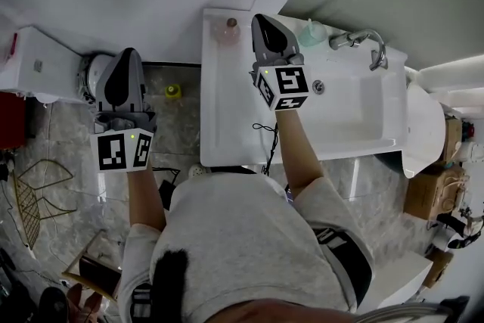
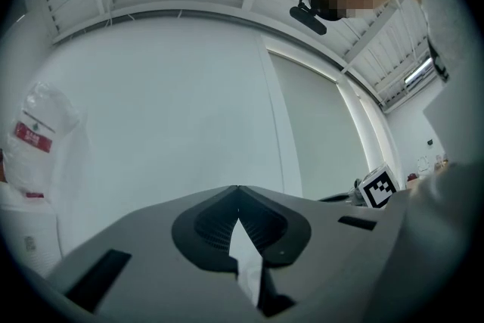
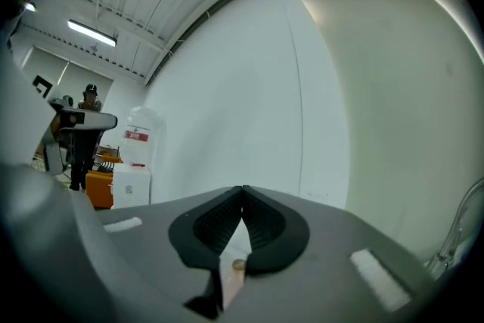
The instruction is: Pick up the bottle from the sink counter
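Note:
A pale pink bottle point(image 1: 227, 29) stands at the back left corner of the white sink counter point(image 1: 227, 117). My right gripper point(image 1: 262, 18) hovers over the counter just right of the bottle, jaws shut with nothing in them. In the right gripper view the jaws point(image 3: 243, 190) meet at the tip, and the bottle's brownish cap point(image 3: 237, 266) shows low in the gap below them. My left gripper point(image 1: 128, 52) hangs over the floor left of the counter. It points at the white wall point(image 2: 174, 102) with its jaws point(image 2: 239, 190) shut and empty.
A teal bottle point(image 1: 311, 32) and a chrome faucet point(image 1: 364, 41) stand at the back of the basin point(image 1: 348, 106). A black cable point(image 1: 268, 140) drapes over the counter's front. A yellow object point(image 1: 173, 91) sits on the floor, a white appliance point(image 1: 38, 64) at the left.

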`<state>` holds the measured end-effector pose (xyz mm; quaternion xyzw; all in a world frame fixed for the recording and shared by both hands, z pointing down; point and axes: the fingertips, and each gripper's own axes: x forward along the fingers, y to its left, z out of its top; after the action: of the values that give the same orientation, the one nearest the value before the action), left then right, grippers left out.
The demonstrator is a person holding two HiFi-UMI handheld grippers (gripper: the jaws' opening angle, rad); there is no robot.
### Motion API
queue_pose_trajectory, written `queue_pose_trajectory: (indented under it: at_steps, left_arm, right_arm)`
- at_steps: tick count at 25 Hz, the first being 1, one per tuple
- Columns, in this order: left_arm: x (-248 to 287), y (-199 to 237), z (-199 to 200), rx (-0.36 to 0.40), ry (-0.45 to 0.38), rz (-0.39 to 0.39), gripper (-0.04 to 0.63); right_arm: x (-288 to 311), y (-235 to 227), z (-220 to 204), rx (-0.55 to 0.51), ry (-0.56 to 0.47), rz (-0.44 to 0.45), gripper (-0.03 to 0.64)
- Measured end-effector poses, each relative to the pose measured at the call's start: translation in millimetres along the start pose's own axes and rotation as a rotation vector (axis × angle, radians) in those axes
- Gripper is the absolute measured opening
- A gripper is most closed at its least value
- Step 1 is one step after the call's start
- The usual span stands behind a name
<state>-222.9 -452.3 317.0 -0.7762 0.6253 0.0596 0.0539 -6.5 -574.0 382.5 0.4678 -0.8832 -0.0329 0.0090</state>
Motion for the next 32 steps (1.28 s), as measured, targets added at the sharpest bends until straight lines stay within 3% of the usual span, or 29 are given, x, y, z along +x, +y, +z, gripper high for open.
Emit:
queue_pose_trajectory:
  at_steps: [6, 12, 20, 32]
  left_arm:
    - [8, 5, -19, -0.001, 0.046, 0.030, 0.008]
    - [15, 12, -33, 0.001, 0.078, 0.061, 0.008]
    - [15, 20, -48, 0.013, 0.130, 0.099, 0.008]
    - [13, 29, -70, 0.024, 0.194, 0.152, 0.008]
  right_arm:
    - [26, -4, -52, 0.006, 0.057, 0.015, 0.014]
    - [50, -4, -96, 0.030, 0.106, 0.049, 0.085]
    - [71, 2, -141, 0.071, 0.129, 0.089, 0.151]
    - [93, -1, -195, 0.076, 0.207, 0.090, 0.179]
